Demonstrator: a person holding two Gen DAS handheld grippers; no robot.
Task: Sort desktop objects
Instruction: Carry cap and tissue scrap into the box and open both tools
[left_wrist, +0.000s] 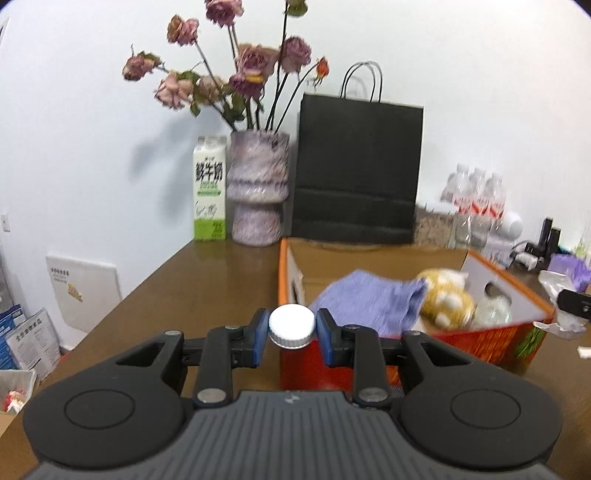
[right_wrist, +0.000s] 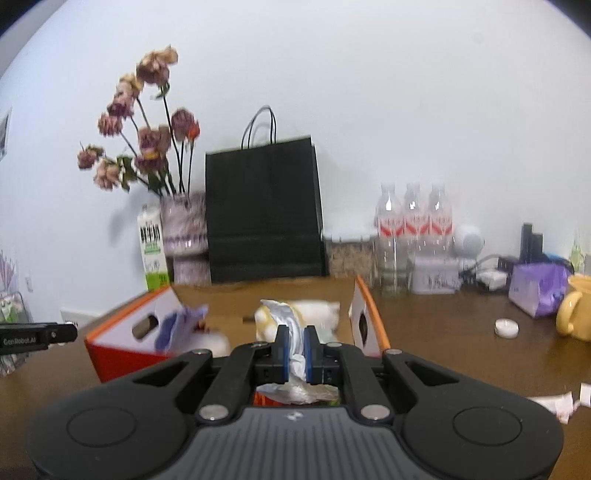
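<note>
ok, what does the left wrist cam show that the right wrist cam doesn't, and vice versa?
Left wrist only: the left gripper clamped on a white ribbed screw cap, and a white board leaning beside the table.

Right wrist only: the right gripper shut on a crumpled white wrapper, a yellow ceramic mug, and a small white tealight.

Both: the orange open cardboard box holding a purple cloth, the black paper bag, the vase of dried roses, the green-and-white milk carton, and the clear water bottles.
</note>
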